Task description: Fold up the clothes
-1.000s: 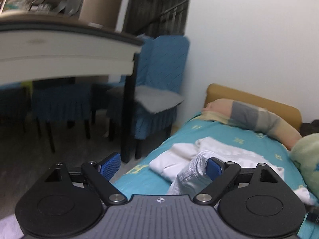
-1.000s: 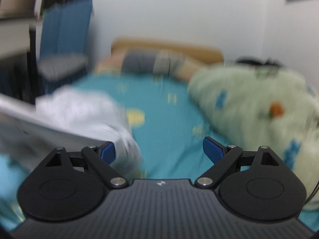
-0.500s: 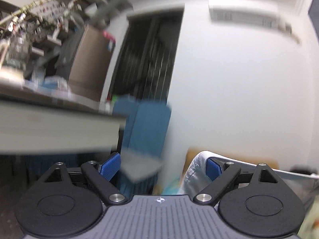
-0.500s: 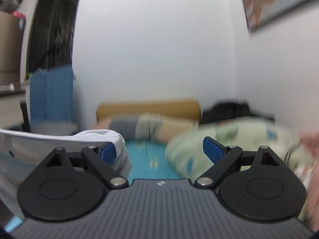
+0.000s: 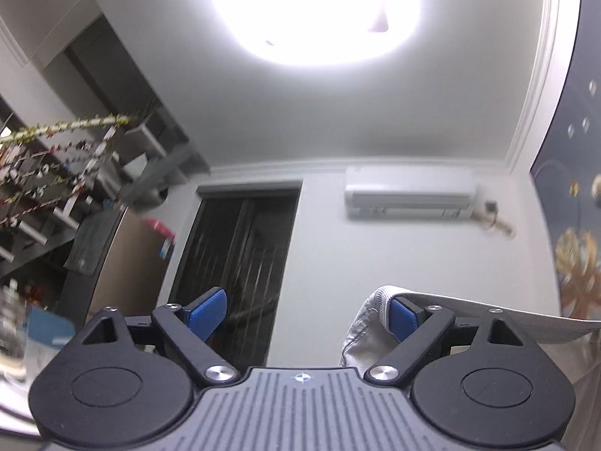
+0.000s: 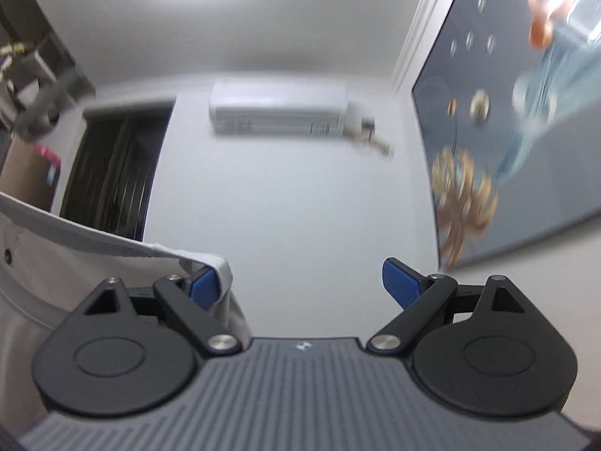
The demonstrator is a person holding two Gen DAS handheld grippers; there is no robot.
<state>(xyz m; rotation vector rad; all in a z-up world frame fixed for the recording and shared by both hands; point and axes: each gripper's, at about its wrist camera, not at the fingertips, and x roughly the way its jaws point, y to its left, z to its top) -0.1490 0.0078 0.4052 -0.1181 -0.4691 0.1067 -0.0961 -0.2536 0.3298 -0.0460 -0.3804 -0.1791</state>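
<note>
Left gripper point(image 5: 306, 310) jaws wide apart, nothing clamped between them. Pale grey garment point(image 5: 362, 332) is hooked over the right finger point(image 5: 402, 319): its ribbed hem wraps the blue pad and the cloth stretches taut off to the right edge of the left wrist view, with the rest hanging down under the finger. The other pad is bare.

Right gripper point(image 6: 302, 287) also spread wide, nothing pinched. The same garment point(image 6: 75, 248) is draped over its left finger point(image 6: 203, 287), hem curled round the pad, cloth running taut out to the left and sagging below; a small dark button or rivet shows near the left edge. The other pad is bare. So the garment spans between the two tools, slung on the inner fingers.

Both cameras tilt steeply upward. Ahead of the tools: white wall with a wall-mounted air conditioner point(image 5: 409, 197), dark doorway point(image 5: 240, 263) to its left. Above: very bright ceiling light point(image 5: 311, 7), blown out. Left of the left gripper: cluttered shelving point(image 5: 56, 195) with strings of small objects, blurred. Right of the right gripper: large dark painting point(image 6: 518, 143) with gold flowers. Right wrist view is motion-blurred.
</note>
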